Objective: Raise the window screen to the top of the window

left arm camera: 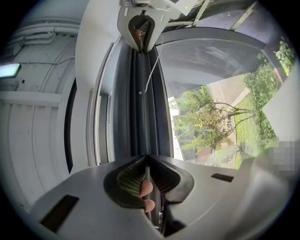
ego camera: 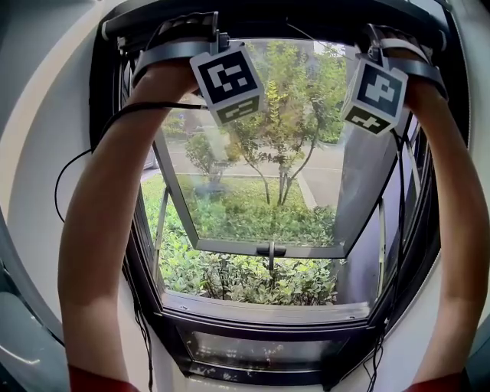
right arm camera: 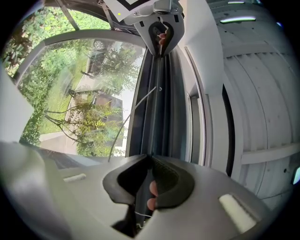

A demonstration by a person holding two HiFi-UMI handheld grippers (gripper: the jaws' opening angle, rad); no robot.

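Both arms reach up to the top of the window in the head view. The window screen's dark bar (ego camera: 298, 21) lies along the top of the frame, and the glass below it shows uncovered. My left gripper (left arm camera: 147, 158) is shut on the bar's thin edge (left arm camera: 139, 108), which runs away to the right gripper (left arm camera: 141, 29) at its far end. My right gripper (right arm camera: 150, 158) is shut on the same bar (right arm camera: 157, 108), with the left gripper (right arm camera: 162, 29) at the far end. Their marker cubes (ego camera: 227, 82) (ego camera: 374, 96) hang below the bar. The jaw tips are hidden in the head view.
An outward-tilted window sash (ego camera: 230, 246) with a dark handle (ego camera: 270, 250) stands open below, trees and shrubs beyond. A grey sill (ego camera: 268, 311) crosses the bottom. Black cables (ego camera: 76, 162) trail by the left arm. A thin cord (left arm camera: 153, 70) hangs from the bar. White wall (ego camera: 46, 138) flanks the frame.
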